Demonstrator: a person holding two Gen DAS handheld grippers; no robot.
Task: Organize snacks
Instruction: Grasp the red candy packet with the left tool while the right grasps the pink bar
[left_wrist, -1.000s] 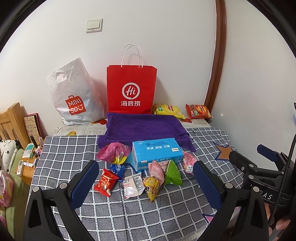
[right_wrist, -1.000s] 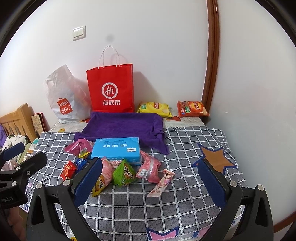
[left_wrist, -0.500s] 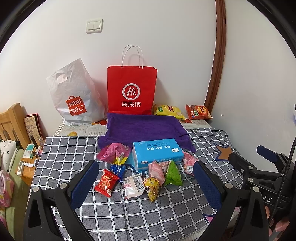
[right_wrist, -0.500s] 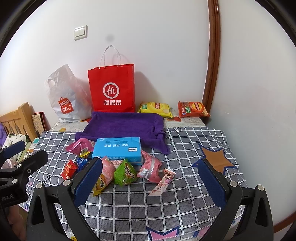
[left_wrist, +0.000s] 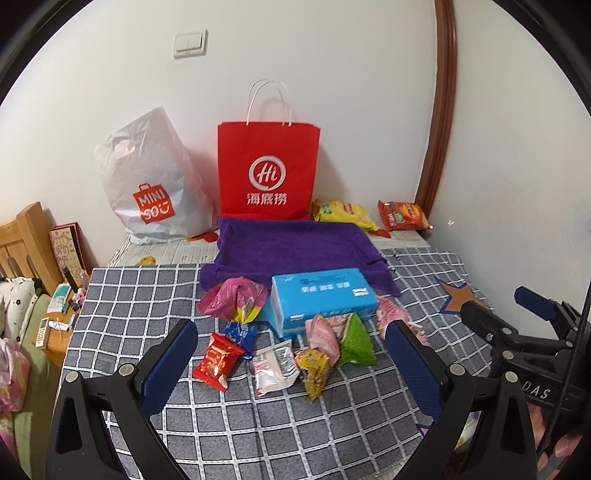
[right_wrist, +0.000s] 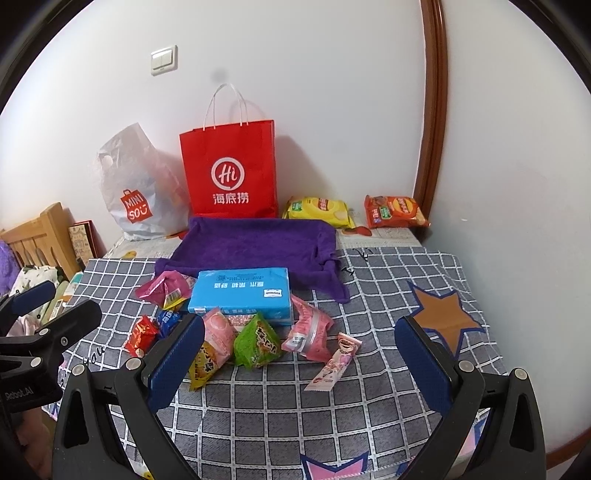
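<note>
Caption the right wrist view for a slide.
Open right gripper hovers before snack packets scattered around a blue box.

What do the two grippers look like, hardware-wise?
Both match: the left gripper and right gripper have black angular frames with silver bolts and two long fingers faced with textured blue pads. White lettering marks their bodies: "RobotAI" on the left gripper's body in the right view, letters ending "DAS" on the right one's in the left view, beside a black cable. No sleeves show.
</note>
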